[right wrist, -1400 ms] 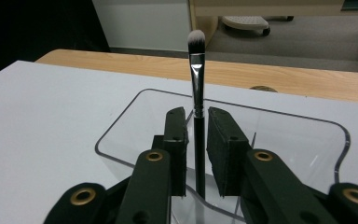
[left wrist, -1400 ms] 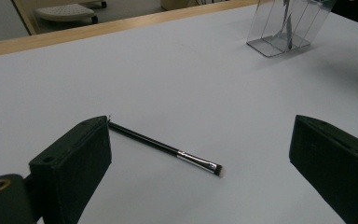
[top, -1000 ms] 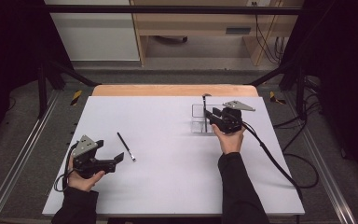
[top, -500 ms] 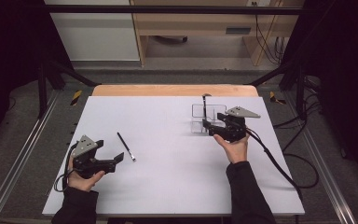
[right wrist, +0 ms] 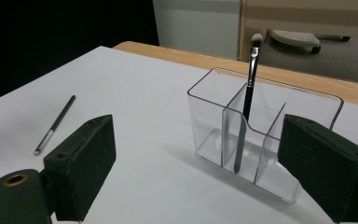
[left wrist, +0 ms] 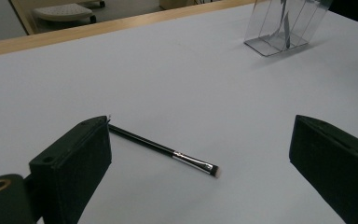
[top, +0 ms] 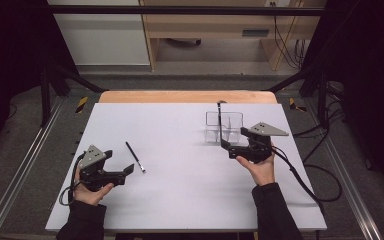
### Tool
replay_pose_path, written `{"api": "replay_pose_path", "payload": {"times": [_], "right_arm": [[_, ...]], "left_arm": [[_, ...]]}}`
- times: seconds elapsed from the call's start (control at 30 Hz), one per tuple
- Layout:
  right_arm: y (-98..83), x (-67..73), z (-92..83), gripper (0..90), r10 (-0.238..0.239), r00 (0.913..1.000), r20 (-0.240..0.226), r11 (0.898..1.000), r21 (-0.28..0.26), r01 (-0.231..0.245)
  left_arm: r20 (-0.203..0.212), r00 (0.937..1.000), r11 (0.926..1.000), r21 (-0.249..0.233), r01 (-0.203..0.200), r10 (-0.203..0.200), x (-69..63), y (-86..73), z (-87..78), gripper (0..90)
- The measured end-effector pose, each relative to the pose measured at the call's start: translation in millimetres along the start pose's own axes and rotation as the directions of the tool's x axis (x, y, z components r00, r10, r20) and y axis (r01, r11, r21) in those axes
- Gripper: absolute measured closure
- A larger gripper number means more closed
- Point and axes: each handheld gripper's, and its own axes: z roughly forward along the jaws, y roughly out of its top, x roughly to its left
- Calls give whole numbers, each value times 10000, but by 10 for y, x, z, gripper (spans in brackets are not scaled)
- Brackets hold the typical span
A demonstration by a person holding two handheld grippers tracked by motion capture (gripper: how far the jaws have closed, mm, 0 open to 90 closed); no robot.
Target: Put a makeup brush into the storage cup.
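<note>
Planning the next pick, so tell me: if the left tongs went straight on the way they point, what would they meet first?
Probably the loose brush lying flat on the table, just ahead between the open left tongs; depth is uncertain.

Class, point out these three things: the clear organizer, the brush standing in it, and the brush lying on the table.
clear organizer (right wrist: 214, 86), right gripper view, top rim
standing brush (right wrist: 248, 100), right gripper view, black handle
lying brush (left wrist: 142, 139), left gripper view, black handle
</note>
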Motion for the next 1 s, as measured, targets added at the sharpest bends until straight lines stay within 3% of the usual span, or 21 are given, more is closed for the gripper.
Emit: {"api": "replay_pose_path", "payload": {"times": [0.1,0.3,1.0], "right_arm": [[-25,13,-77,114,15,9997,-227,10000,-94,-18],[-96,17,-182,88,-10,9997,-253,10000,5,10],[-286,51,-349,38,-244,9997,-57,9991,343,246]], "left_arm": [[1,10000,10000,49,-62,62,-12,-1,11,46],[4,10000,10000,55,-46,46,-12,-2,13,45],[-28,10000,9999,101,-89,89,-21,-3,18,42]]}}
